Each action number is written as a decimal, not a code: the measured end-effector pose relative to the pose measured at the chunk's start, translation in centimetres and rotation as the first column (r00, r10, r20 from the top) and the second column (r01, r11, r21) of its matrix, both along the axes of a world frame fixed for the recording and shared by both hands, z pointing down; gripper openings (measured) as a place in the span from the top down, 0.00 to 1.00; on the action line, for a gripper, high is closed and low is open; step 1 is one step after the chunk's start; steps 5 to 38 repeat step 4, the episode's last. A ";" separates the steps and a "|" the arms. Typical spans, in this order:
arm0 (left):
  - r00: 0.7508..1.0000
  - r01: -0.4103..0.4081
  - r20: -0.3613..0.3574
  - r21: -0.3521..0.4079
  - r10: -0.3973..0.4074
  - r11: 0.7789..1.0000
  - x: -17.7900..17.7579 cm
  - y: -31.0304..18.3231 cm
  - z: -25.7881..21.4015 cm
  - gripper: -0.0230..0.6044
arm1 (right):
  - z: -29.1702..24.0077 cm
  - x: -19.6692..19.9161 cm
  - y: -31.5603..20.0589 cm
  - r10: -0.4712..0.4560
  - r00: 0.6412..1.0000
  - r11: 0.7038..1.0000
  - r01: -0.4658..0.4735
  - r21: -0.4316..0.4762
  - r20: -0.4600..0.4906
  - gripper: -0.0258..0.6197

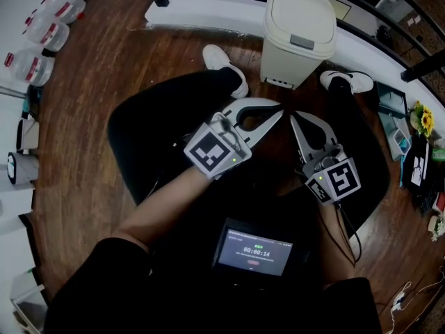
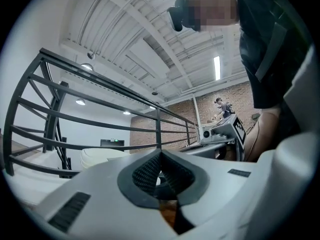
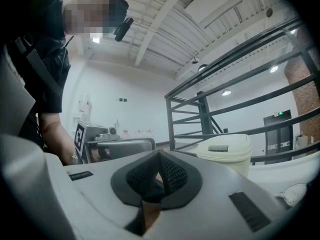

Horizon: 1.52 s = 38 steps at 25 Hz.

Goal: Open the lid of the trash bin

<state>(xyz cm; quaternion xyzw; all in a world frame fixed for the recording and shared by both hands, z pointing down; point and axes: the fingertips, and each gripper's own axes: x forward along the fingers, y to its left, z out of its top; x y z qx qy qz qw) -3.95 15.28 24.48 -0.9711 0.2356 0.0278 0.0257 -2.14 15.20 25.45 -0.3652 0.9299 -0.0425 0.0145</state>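
closed cream plastic trash bin [image 1: 299,30] sits at 12 o'clock, clear of left gripper [image 1: 277,114] and right gripper [image 1: 293,121], both pinched together, empty.

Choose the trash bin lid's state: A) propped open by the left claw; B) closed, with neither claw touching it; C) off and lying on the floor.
B: the lid lies flat and shut on the trash bin, while the left claw and right claw, both closed, are held short of it.

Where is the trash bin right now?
In the head view, the trash bin stands top right of centre, lid shut, between the left shoe and the right shoe.
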 end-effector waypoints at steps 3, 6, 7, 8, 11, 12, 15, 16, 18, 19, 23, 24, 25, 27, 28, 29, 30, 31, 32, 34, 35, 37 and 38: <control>1.000 0.003 0.004 -0.012 -0.003 1.000 0.0 -0.3 0.4 0.90 | 0.1 0.1 -0.2 0.003 1.000 1.000 -0.003 -0.002 0.002 0.93; 1.000 0.004 0.006 -0.015 -0.004 1.000 0.0 -0.3 0.5 0.90 | 0.0 0.2 -0.2 0.005 1.000 1.000 -0.005 -0.002 0.003 0.93; 1.000 0.004 0.006 -0.015 -0.004 1.000 0.0 -0.3 0.5 0.90 | 0.0 0.2 -0.2 0.005 1.000 1.000 -0.005 -0.002 0.003 0.93; 1.000 0.004 0.006 -0.015 -0.004 1.000 0.0 -0.3 0.5 0.90 | 0.0 0.2 -0.2 0.005 1.000 1.000 -0.005 -0.002 0.003 0.93; 1.000 0.004 0.006 -0.015 -0.004 1.000 0.0 -0.3 0.5 0.90 | 0.0 0.2 -0.2 0.005 1.000 1.000 -0.005 -0.002 0.003 0.93; 1.000 0.004 0.006 -0.015 -0.004 1.000 0.0 -0.3 0.5 0.90 | 0.0 0.2 -0.2 0.005 1.000 1.000 -0.005 -0.002 0.003 0.93; 1.000 0.004 0.006 -0.015 -0.004 1.000 0.0 -0.3 0.5 0.90 | 0.0 0.2 -0.2 0.005 1.000 1.000 -0.005 -0.002 0.003 0.93; 1.000 0.004 0.006 -0.015 -0.004 1.000 0.0 -0.3 0.5 0.90 | 0.0 0.2 -0.2 0.005 1.000 1.000 -0.005 -0.002 0.003 0.93; 1.000 0.004 0.006 -0.015 -0.004 1.000 0.0 -0.3 0.5 0.90 | 0.0 0.2 -0.2 0.005 1.000 1.000 -0.005 -0.002 0.003 0.93; 1.000 0.004 0.006 -0.015 -0.004 1.000 0.0 -0.3 0.5 0.90 | 0.0 0.2 -0.2 0.005 1.000 1.000 -0.005 -0.002 0.003 0.93; 1.000 0.004 0.006 -0.015 -0.004 1.000 0.0 -0.3 0.5 0.90 | 0.0 0.2 -0.2 0.005 1.000 1.000 -0.005 -0.002 0.003 0.93; 1.000 0.004 0.006 -0.015 -0.004 1.000 0.0 -0.3 0.5 0.90 | 0.0 0.2 -0.2 0.005 1.000 1.000 -0.005 -0.002 0.003 0.93; 1.000 0.004 0.006 -0.015 -0.004 1.000 0.0 -0.3 0.5 0.90 | 0.0 0.2 -0.2 0.005 1.000 1.000 -0.005 -0.002 0.003 0.93; 1.000 0.004 0.006 -0.015 -0.004 1.000 0.0 -0.3 0.5 0.90 | 0.0 0.2 -0.2 0.005 1.000 1.000 -0.005 -0.002 0.003 0.93; 1.000 0.004 0.006 -0.015 -0.004 1.000 0.0 -0.3 0.5 0.90 | 0.0 0.2 -0.2 0.005 1.000 1.000 -0.005 -0.002 0.003 0.93; 1.000 0.004 0.006 -0.015 -0.004 1.000 0.0 -0.3 0.5 0.90 | 0.0 0.2 -0.2 0.005 1.000 1.000 -0.005 -0.002 0.003 0.93; 1.000 0.004 0.006 -0.015 -0.004 1.000 0.0 -0.3 0.5 0.90 | 0.0 0.2 -0.2 0.005 1.000 1.000 -0.005 -0.002 0.003 0.93; 1.000 0.004 0.006 -0.015 -0.004 1.000 0.0 -0.3 0.5 0.90 | 0.0 0.2 -0.2 0.005 1.000 1.000 -0.005 -0.002 0.003 0.93; 1.000 0.004 0.006 -0.015 -0.004 1.000 0.0 -0.3 0.5 0.90 | 0.0 0.2 -0.2 0.005 1.000 1.000 -0.005 -0.002 0.003 0.93; 1.000 0.004 0.006 -0.015 -0.004 1.000 0.0 -0.3 0.5 0.90 | 0.0 0.2 -0.2 0.005 1.000 1.000 -0.005 -0.002 0.003 0.93; 1.000 0.004 0.006 -0.015 -0.004 1.000 0.0 -0.3 0.5 0.90 | 0.0 0.2 -0.2 0.005 1.000 1.000 -0.005 -0.002 0.003 0.93; 1.000 0.004 0.006 -0.015 -0.004 1.000 0.0 -0.3 0.5 0.90 | 0.0 0.2 -0.2 0.005 1.000 1.000 -0.005 -0.002 0.003 0.93; 1.000 0.004 0.006 -0.015 -0.004 1.000 0.0 -0.3 0.5 0.90 | 0.0 0.2 -0.2 0.005 1.000 1.000 -0.005 -0.002 0.003 0.93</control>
